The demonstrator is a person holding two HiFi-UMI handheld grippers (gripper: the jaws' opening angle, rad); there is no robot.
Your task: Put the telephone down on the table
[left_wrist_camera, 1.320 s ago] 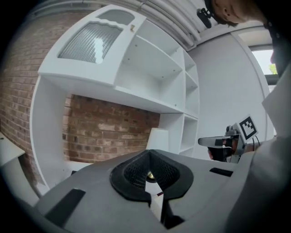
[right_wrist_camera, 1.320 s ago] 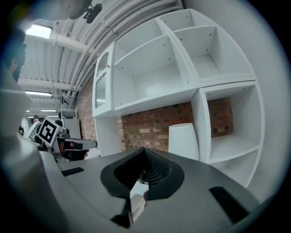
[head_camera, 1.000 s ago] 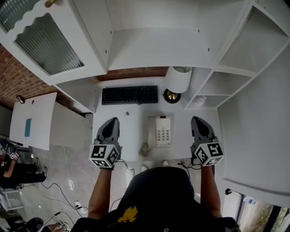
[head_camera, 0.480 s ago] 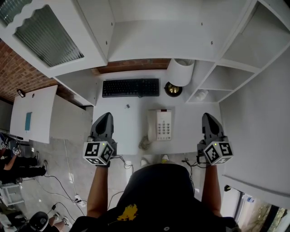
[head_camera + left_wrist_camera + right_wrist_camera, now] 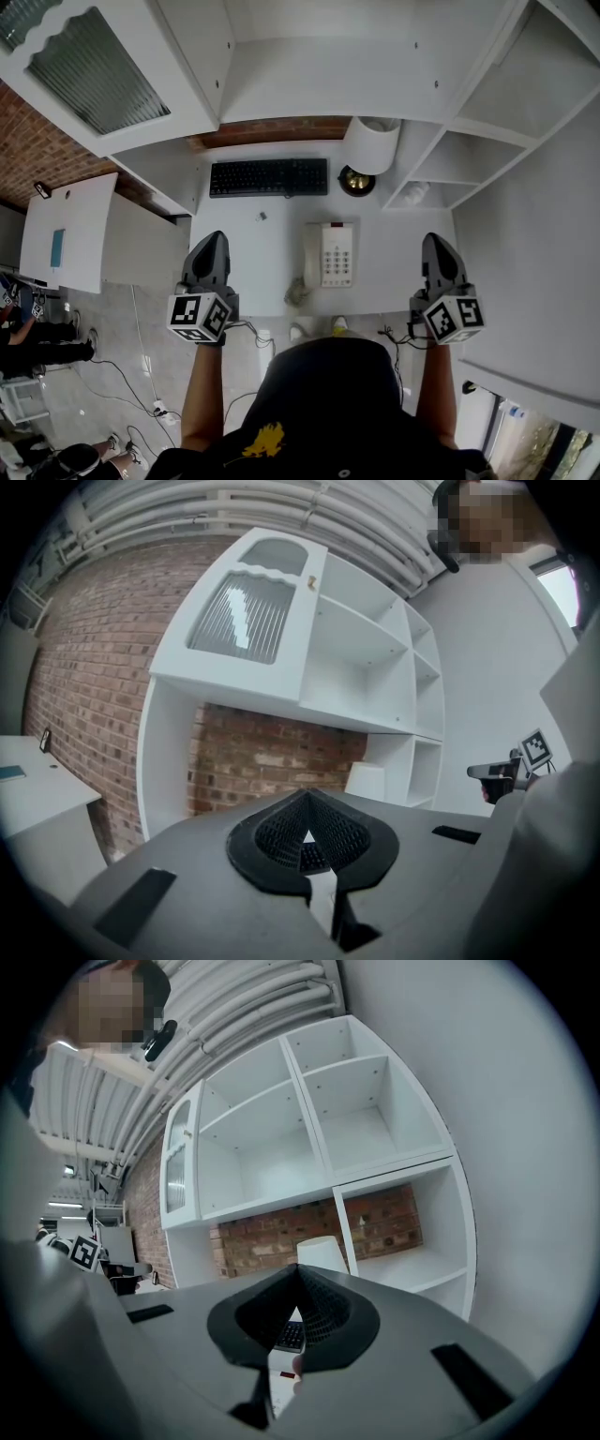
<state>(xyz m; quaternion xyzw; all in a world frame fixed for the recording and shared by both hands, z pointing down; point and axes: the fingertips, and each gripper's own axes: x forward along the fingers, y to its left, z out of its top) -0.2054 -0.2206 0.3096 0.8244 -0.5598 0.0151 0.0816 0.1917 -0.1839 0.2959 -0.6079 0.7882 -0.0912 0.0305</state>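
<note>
A white telephone [image 5: 329,254], its handset lying on its left side and its keypad to the right, rests flat on the white table [image 5: 267,258] with a coiled cord [image 5: 297,296] at its near end. My left gripper [image 5: 213,238] hovers to the telephone's left, shut and empty. To the telephone's right, near the table's right end, my right gripper [image 5: 437,241] is also shut and empty. Neither touches the telephone. In the left gripper view the jaws [image 5: 306,797] meet with nothing between them. The right gripper [image 5: 298,1269] looks the same in its own view.
A black keyboard [image 5: 268,177] lies at the back of the table beside a white lamp shade [image 5: 369,145] on a brass base [image 5: 356,180]. A small object [image 5: 262,216] sits mid-table. White shelves [image 5: 450,150] rise behind and to the right. A lower white side table [image 5: 66,234] stands left.
Both grippers have drawn back toward the table's near edge and farther apart, the left going left and the right going right. The telephone has stayed in place.
</note>
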